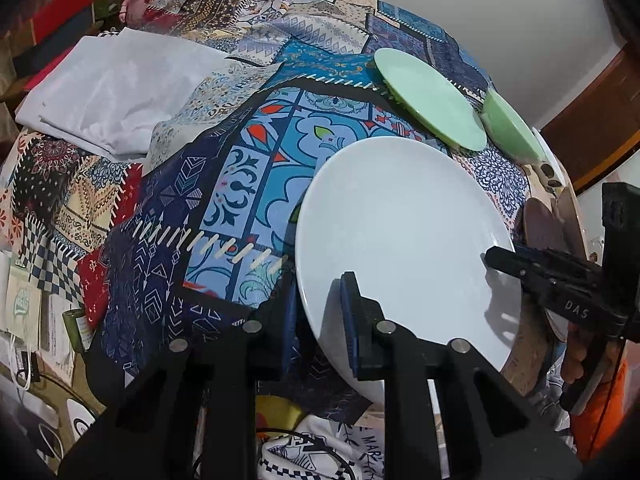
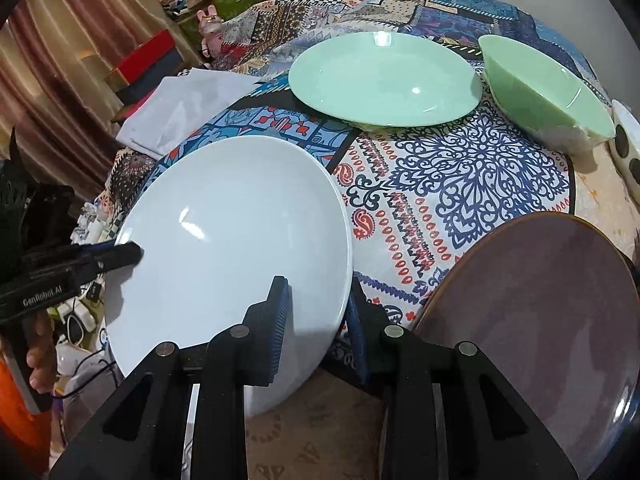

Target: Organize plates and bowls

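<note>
You are gripping the white plate (image 2: 232, 248) with both tools at once. The left tool (image 1: 320, 320) is clamped on its near-left rim, one finger above and one below. The right tool (image 2: 316, 324) is closed on its near-right rim in the same way. The plate is sitting at the near-left part of the counter (image 2: 600, 200), over the patchwork cloth (image 1: 248, 184), and it is tilting; whether any edge is touching the cloth I cannot tell.

As to progress, nothing is stacked as yet. The green plate (image 2: 384, 80) is lying alone at the far side, with the green bowl (image 2: 548, 96) just to its right, apart from it; the bowl's near rim appears chipped. The dark plate (image 2: 536, 332) is lying near right, by the right tool. A spotted dish (image 2: 626, 140) is showing at the far right edge, mostly cut off.

In my judgement you are at the first step: all the pieces are waiting to be grouped.
</note>
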The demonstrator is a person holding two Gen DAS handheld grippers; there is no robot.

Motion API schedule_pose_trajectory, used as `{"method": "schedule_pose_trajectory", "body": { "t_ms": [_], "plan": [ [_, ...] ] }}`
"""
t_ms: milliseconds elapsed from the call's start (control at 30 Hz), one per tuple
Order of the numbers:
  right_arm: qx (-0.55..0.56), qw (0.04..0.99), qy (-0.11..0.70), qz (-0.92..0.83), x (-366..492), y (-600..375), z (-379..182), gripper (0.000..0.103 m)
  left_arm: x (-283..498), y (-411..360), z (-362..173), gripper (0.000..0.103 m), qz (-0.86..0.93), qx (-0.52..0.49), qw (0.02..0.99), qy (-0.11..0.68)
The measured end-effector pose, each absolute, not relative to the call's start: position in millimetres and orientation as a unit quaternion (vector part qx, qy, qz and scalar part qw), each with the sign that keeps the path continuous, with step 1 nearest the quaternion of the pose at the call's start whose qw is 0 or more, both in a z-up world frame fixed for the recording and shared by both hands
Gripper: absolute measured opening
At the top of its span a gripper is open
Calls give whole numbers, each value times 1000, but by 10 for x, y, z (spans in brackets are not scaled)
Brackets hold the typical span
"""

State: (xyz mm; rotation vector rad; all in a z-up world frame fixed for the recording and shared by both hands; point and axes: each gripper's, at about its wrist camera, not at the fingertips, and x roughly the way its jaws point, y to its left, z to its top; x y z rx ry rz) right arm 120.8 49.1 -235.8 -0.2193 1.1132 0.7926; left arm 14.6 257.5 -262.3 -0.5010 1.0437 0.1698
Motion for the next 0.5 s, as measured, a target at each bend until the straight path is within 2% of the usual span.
{"method": "schedule_pose_trajectory", "body": {
  "t_ms": [500],
  "plan": [
    [-95,795,475,365,1107,368,-2201,24,180,2460,-2534,24,99,-207,842,488]
  ]
}}
